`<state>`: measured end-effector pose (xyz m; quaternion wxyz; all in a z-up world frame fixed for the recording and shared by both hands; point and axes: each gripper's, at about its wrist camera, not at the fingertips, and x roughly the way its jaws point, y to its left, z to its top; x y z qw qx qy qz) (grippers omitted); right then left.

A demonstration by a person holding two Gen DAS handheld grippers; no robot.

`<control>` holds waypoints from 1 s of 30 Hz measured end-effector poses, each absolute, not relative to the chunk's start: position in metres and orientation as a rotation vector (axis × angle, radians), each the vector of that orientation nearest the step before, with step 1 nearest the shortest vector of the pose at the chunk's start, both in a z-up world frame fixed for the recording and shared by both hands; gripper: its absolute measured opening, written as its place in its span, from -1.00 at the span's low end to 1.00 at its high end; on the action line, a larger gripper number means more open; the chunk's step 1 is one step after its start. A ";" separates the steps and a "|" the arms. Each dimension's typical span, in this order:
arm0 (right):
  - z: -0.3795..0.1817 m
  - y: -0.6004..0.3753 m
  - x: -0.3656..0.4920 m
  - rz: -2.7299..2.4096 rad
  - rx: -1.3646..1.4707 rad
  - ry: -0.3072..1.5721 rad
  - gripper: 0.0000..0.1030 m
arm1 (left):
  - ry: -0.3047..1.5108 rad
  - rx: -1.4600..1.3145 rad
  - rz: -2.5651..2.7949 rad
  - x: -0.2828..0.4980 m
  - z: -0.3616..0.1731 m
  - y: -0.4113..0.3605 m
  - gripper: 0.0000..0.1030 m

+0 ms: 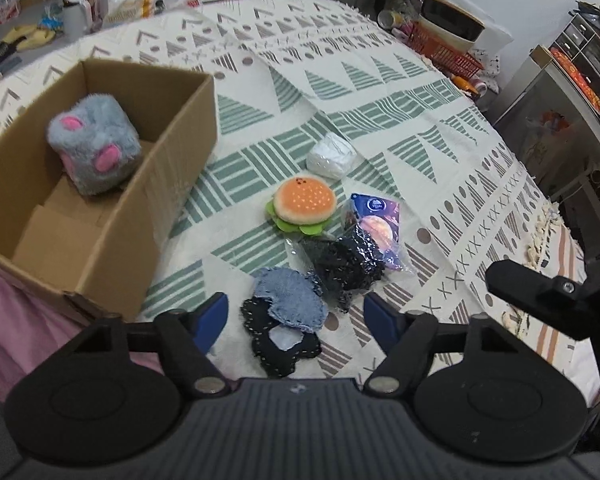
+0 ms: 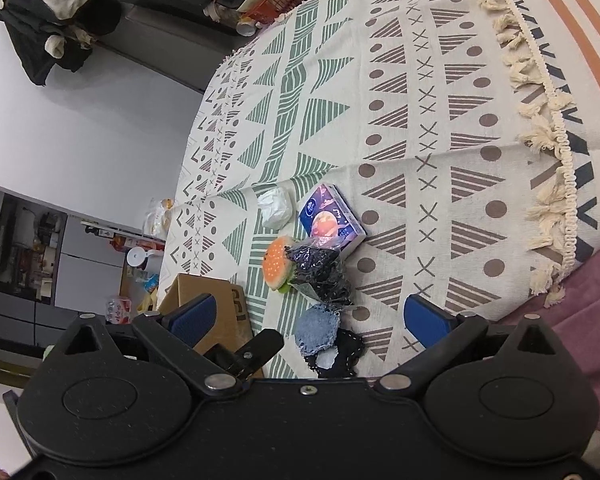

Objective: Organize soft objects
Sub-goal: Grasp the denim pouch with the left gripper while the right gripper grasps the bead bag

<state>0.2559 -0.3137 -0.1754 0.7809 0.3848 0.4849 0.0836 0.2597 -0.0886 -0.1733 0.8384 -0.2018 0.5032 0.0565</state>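
A cardboard box (image 1: 168,148) stands at the left of the patterned cloth, with a grey plush cube (image 1: 94,142) with pink spots inside. On the cloth lie a burger plush (image 1: 304,206), a white soft bundle (image 1: 331,156), a tissue pack (image 1: 380,216), a black fabric in clear wrap (image 1: 344,266) and a denim patch on black cloth (image 1: 290,316). My left gripper (image 1: 294,322) is open, its blue fingers on either side of the denim patch. My right gripper (image 2: 320,320) is open too, above the denim patch (image 2: 316,330). Its view also holds the burger plush (image 2: 276,264), tissue pack (image 2: 332,218) and box (image 2: 216,312).
A red basket (image 1: 444,50) and jars crowd the far right edge of the table. A cabinet (image 1: 556,120) stands to the right. The cloth's tasselled fringe (image 2: 540,128) hangs over a pink cover. Bottles and bags lie on the floor beyond the box.
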 end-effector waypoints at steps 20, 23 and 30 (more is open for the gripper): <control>-0.203 -0.289 0.286 0.207 0.804 1.063 0.26 | 1.197 -0.448 0.111 0.302 -0.241 -0.079 0.11; -0.209 -0.283 0.291 0.203 0.793 1.080 0.26 | 1.182 -0.430 0.106 0.307 -0.242 -0.080 0.11; -0.232 -0.266 0.306 0.166 0.749 1.131 0.25 | 1.189 -0.435 0.102 0.318 -0.245 -0.075 -0.39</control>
